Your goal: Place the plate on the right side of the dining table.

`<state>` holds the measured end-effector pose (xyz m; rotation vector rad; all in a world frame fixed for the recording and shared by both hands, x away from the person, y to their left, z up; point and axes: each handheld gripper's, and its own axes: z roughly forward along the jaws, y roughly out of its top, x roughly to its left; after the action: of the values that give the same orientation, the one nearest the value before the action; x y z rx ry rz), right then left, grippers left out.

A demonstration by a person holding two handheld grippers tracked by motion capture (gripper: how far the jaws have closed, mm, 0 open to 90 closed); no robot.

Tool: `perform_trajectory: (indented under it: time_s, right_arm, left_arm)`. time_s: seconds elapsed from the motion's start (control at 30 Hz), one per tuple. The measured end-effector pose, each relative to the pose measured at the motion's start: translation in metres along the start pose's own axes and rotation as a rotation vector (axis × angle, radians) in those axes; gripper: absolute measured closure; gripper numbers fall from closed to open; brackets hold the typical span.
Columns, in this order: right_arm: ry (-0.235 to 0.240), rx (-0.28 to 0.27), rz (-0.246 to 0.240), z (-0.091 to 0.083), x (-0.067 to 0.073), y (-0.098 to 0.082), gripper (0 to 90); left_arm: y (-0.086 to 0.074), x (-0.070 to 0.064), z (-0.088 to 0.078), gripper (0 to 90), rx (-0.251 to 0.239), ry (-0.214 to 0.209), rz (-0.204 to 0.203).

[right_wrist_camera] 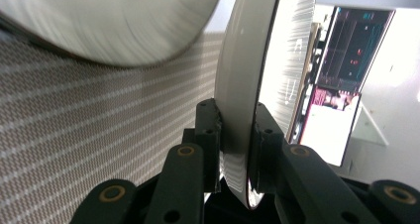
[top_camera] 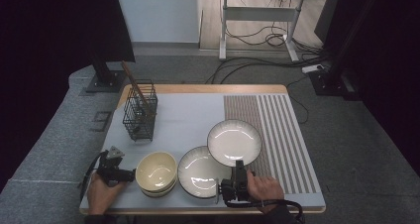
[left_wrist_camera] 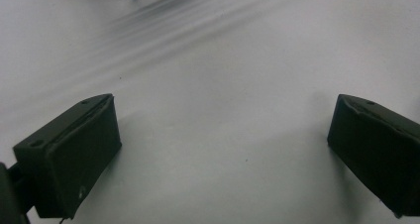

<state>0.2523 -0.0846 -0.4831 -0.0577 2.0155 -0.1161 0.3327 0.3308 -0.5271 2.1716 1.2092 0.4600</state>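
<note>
My right gripper (top_camera: 239, 164) is shut on the near rim of a white plate with a dark edge (top_camera: 234, 142), which it holds lifted and tilted. In the right gripper view the plate (right_wrist_camera: 247, 60) stands edge-on between the two pads (right_wrist_camera: 210, 130). A second matching plate (top_camera: 198, 177) lies flat on the mat just below and to the left, and it shows again (right_wrist_camera: 109, 21) at the upper left. My left gripper (top_camera: 130, 175) rests at the front left, beside two stacked cream bowls (top_camera: 156, 171). Its jaws stand wide open over bare white mat (left_wrist_camera: 225, 105).
A black wire basket (top_camera: 140, 112) holding wooden sticks (top_camera: 133, 80) stands at the back left of the white mat (top_camera: 183, 115). The mat's right part (top_camera: 277, 130) is striped brown. Beyond the table, cables and a desk frame sit on the floor.
</note>
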Motion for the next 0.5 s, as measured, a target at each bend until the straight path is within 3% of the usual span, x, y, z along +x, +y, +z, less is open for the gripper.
perform_trajectory:
  time_s: [0.5]
  right_arm:
    - [0.007,0.124,0.049,0.026,-0.002,-0.040,78.3]
  left_arm:
    - [0.000,0.000,0.000,0.0,0.002,-0.001,0.000]
